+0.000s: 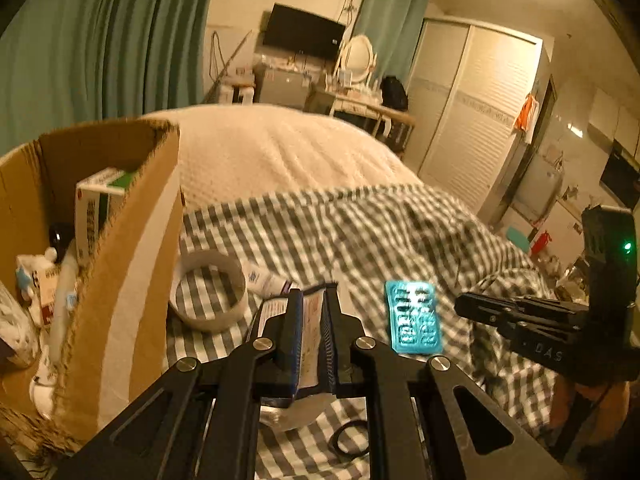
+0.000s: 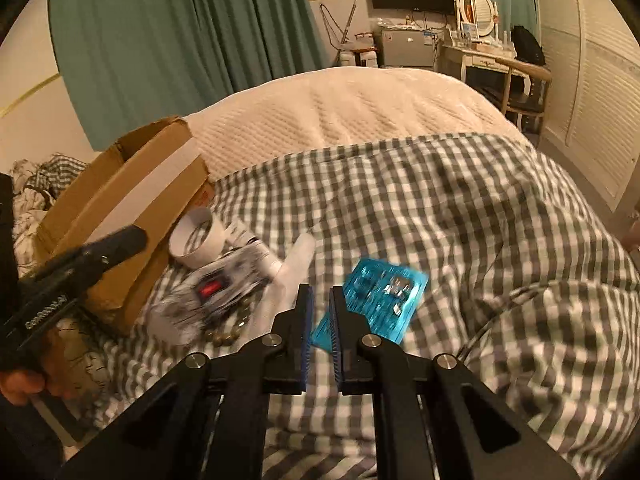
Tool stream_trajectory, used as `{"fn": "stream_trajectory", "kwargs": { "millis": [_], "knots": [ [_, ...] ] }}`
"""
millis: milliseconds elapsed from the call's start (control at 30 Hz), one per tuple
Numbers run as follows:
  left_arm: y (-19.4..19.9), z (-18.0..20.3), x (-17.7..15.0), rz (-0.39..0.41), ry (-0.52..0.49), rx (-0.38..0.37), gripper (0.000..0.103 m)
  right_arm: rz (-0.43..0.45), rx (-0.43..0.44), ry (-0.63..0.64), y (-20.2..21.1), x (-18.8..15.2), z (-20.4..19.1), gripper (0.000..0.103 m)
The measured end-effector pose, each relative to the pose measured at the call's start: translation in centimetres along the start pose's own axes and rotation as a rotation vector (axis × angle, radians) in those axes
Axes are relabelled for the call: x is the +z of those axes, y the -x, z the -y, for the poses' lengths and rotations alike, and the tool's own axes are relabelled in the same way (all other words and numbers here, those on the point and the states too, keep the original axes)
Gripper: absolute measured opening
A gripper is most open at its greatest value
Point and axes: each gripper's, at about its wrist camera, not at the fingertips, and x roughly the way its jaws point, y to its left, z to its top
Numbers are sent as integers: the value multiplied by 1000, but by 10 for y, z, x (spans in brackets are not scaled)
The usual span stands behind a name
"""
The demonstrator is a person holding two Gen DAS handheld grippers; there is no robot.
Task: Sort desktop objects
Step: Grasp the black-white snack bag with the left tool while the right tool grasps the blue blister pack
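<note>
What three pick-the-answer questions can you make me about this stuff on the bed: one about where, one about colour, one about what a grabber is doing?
1. Where is the white tape roll?
A) on the dressing table
B) on the checked cloth beside the cardboard box
C) inside the cardboard box

2. What colour is the blister pack?
A) red
B) yellow
C) teal

3. What is the left gripper doing?
A) standing wide open
B) shut on a packet
C) holding the tape roll

Answers:
1 B, it lies on the cloth just outside the box wall.
2 C, its foil shines teal.
3 B, the packet sits pinched between its jaws.
</note>
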Motion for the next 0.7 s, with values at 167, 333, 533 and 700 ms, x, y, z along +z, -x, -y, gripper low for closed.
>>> {"fn": "stream_trajectory", "kwargs": {
  "millis": [167,333,533,700],
  "knots": [
    [-23,14,-16,-79,-87,36,35,-39,-14,-33,-4,-6,7,8],
    [-32,16,-28,-80,-116,77,88,-107,-48,-78,-26,-7,25,37],
    [-68,-2,-42,-222,-106,204,57,-250,-70,-192,-79,-10,54,52],
    [-77,-11,-49,-265,-55,189,33,-300,-91,-164,-106,-10,47,76]
  ]
}}
